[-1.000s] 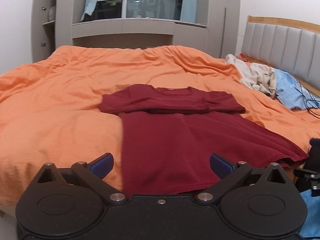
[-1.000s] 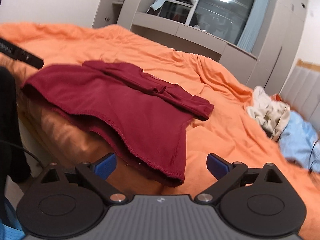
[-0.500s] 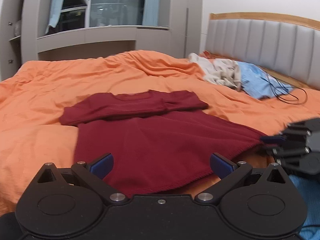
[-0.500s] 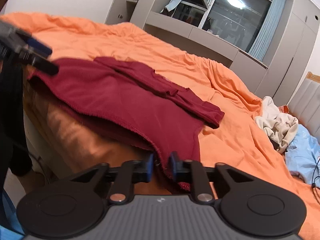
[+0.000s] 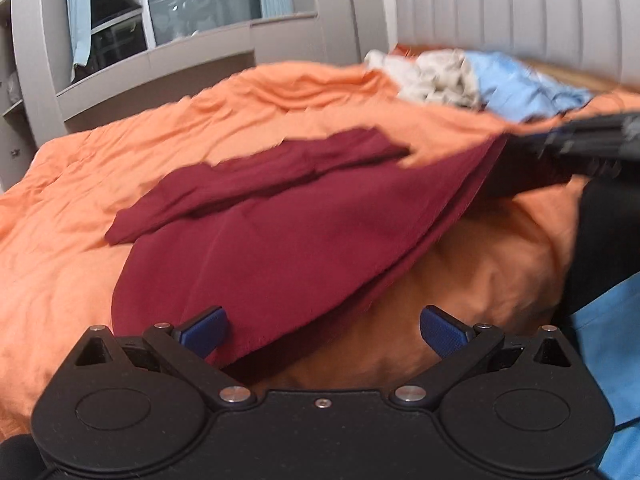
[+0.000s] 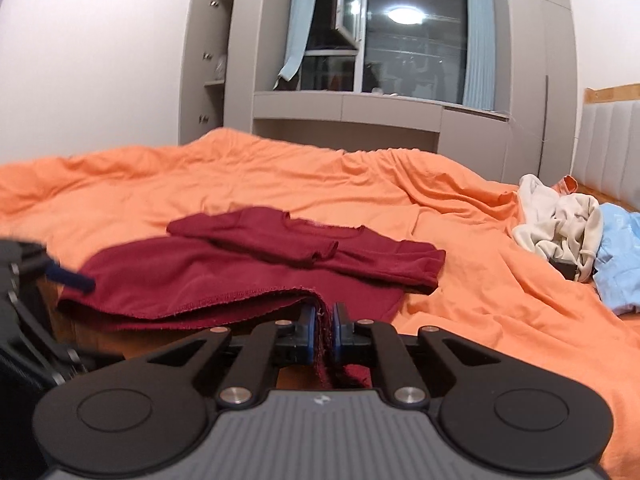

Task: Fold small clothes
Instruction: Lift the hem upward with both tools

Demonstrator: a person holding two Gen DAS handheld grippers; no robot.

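Note:
A dark red T-shirt [image 5: 280, 232] lies on the orange bed cover [image 5: 80, 184], sleeves folded in, hem at the bed's near edge. My right gripper [image 6: 323, 332] is shut on the right hem corner of the red T-shirt [image 6: 224, 268] and lifts it a little; in the left wrist view it is a blurred dark shape [image 5: 592, 144] at the raised corner. My left gripper [image 5: 322, 328] is open, its jaws astride the left hem corner, the cloth touching the left finger [image 5: 204, 326]. In the right wrist view it shows at the left edge [image 6: 60, 276].
A pile of beige clothes [image 6: 560, 224] and a light blue cloth [image 6: 616, 256] lie at the bed's right, by the padded headboard [image 5: 520, 12]. A grey cabinet with a window [image 6: 400, 40] stands beyond the bed. The bed's front drops off below the hem.
My right gripper closed on the hem corner and raised it. My left gripper, still open, moved in to the left hem corner, and its view swung left and tilted.

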